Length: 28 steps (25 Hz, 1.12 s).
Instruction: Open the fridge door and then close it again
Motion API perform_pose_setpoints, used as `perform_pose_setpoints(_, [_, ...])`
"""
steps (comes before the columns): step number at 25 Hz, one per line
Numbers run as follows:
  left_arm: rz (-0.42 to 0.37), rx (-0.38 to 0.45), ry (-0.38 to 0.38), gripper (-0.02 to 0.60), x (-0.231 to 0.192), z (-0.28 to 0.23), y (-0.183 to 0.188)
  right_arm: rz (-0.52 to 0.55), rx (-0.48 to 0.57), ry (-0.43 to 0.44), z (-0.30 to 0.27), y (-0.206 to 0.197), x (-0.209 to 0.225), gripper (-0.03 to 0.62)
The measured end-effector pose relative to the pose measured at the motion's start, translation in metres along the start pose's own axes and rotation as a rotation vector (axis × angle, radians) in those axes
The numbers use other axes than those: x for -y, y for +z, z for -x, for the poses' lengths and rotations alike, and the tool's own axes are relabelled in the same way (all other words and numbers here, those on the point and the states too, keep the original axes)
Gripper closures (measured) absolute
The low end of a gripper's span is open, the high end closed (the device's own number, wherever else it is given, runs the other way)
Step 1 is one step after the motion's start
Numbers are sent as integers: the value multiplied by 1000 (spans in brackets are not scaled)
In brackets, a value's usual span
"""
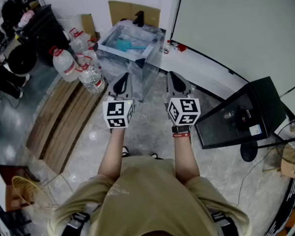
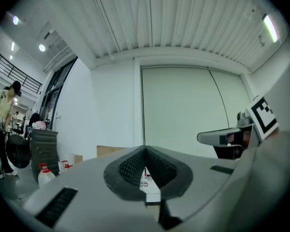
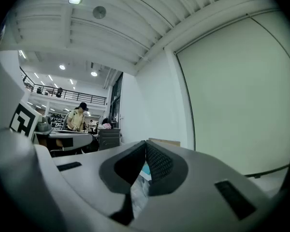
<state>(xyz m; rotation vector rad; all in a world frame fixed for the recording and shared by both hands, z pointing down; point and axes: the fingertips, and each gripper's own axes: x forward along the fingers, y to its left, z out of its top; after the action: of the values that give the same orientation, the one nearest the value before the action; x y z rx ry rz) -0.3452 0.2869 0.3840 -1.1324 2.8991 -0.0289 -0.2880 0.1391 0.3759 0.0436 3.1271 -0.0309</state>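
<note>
As the person stands with both forearms held out level: left tongs and right tongs point forward side by side, near each other but apart, above the pale floor.
Left tongs: jaws pressed together, with the ribbed pads meeting along one line in the left gripper view and nothing caught between them.
Right tongs: jaws likewise closed pad to pad, gripping nothing.
Marker cubes: one on the left gripper and one on the right, each just ahead of a wrist.
Fridge: a black box standing on the floor at the person's right, well apart from the right tongs and touched by neither gripper.
Door: a dark glass front, lying flush against the fridge body as far as the head view shows.
Clear box: a see-through container straight ahead of both tongs, with a blue item inside.
Water bottles: several with red caps, on the floor just left of the clear box.
Wooden slats: flat on the floor at the left, beside the bottles.
Cardboard: leaning against the wall behind the clear box.
White panel: a large pale surface ahead and to the right, filling the background of both gripper views.
Bystander: a person in a cap, far off at the left of the gripper views.
</note>
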Motion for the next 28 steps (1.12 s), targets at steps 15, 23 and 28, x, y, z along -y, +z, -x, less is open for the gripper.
perform_pose_setpoints(15, [11,-28,-371,561,197,-101,-9,-47,-14,-258,86,-14,147,570])
perform_pose_setpoints(23, [31,-37,-684,561,329,-169,-22,-60,-48,-513,134,-35,248,569])
perform_pose_setpoints(28, [59,-60,-855,561,401,-202,-24,-70,-62,-662,158,-36,304,569])
